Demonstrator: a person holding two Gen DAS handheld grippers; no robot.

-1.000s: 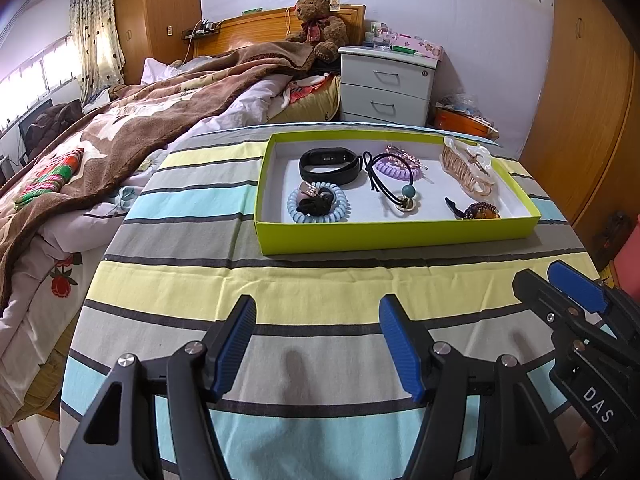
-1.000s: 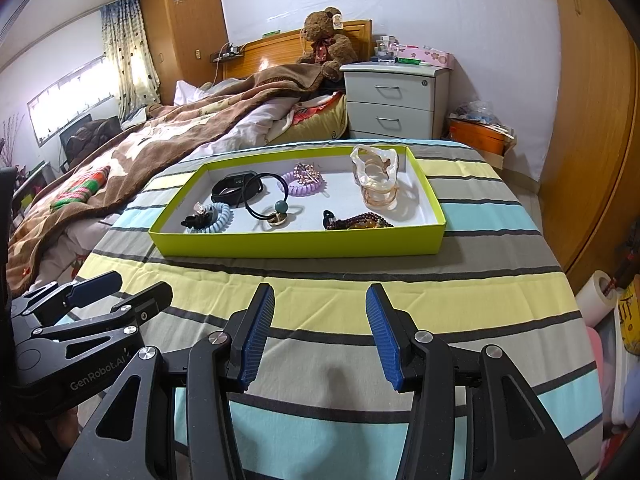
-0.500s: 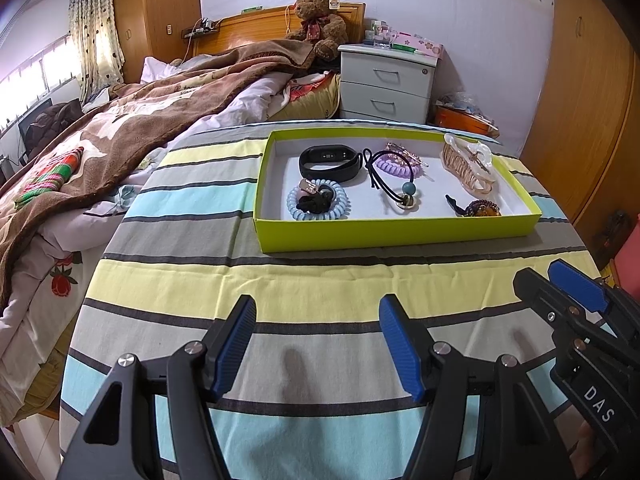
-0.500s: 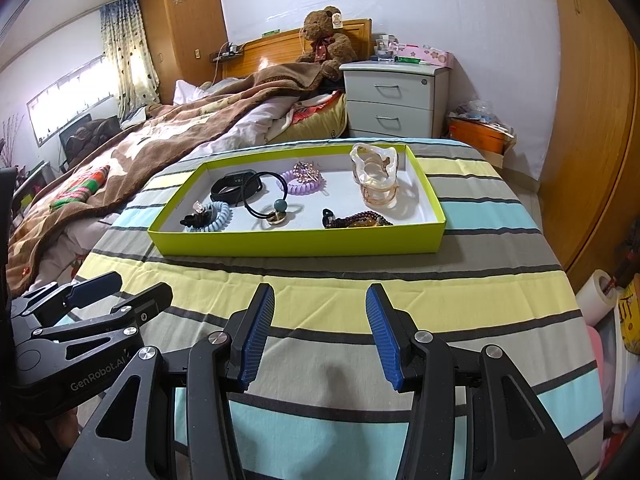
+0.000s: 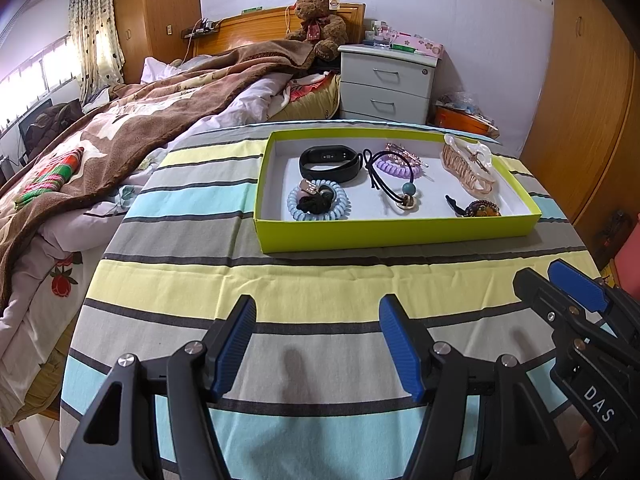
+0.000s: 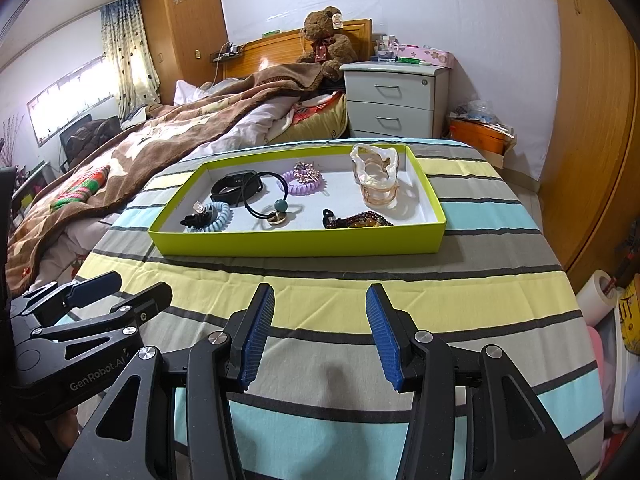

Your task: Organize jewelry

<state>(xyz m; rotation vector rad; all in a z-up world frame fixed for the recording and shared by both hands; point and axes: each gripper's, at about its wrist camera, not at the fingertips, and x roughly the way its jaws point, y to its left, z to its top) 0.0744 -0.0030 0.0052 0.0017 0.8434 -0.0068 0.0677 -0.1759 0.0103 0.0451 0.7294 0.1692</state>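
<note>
A lime-green tray [image 5: 396, 234] [image 6: 296, 243] lies on the striped tablecloth ahead of both grippers. Inside it are a black wristband [image 5: 330, 159] [image 6: 234, 185], a pale blue coil tie [image 5: 318, 200] [image 6: 214, 216] with a black piece on it, a purple coil tie [image 5: 398, 164] [image 6: 302, 182], a black elastic with a teal bead [image 5: 408, 190] [image 6: 281, 205], a pearly hair claw [image 5: 470, 164] [image 6: 376, 176] and a brown beaded clip [image 5: 478, 209] [image 6: 356, 221]. My left gripper [image 5: 318, 342] and right gripper [image 6: 320, 330] hover over the cloth, well short of the tray, both open and empty.
An unmade bed with a brown blanket [image 5: 132, 132] lies to the left. A grey nightstand [image 5: 386, 82] stands behind the tray. Wooden wardrobes [image 6: 592, 128] line the right wall. A paper roll [image 6: 598, 294] and clutter sit by the table's right edge.
</note>
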